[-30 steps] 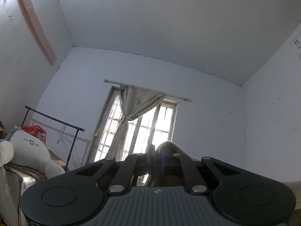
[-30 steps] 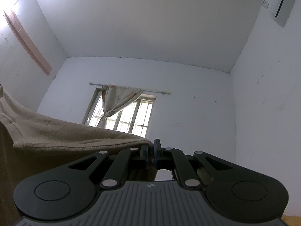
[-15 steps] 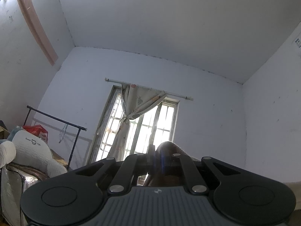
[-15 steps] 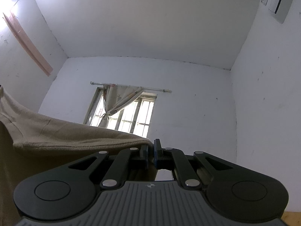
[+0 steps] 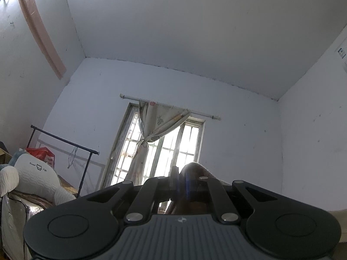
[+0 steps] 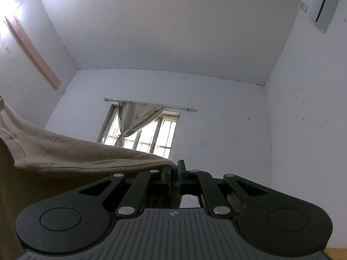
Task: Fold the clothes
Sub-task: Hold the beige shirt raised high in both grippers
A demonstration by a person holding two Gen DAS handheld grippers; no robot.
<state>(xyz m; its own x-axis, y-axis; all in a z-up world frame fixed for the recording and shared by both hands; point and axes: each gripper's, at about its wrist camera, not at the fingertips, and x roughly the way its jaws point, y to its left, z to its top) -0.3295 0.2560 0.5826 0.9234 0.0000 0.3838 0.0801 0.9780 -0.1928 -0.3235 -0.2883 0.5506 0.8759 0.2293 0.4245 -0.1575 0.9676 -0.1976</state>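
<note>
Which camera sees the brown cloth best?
The right wrist view: the beige garment stretches wide from the shut right gripper. The left wrist view shows only a small bunched bit pinched in the shut left gripper.

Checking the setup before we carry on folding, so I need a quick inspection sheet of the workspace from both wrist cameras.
Surface: nothing seen; both cameras tilt up towards walls and ceiling.
Job's things: beige garment stretched from the right gripper towards the left of its view; its other end bunches at the left gripper.
Clutter: white cushions and a red bag piled at the left.
Grippers: left gripper shut on the garment; right gripper shut on its hem corner.
Cables: nothing seen.
Surroundings: barred window with tied curtain, black clothes rail, air conditioner high on the right wall.
</note>
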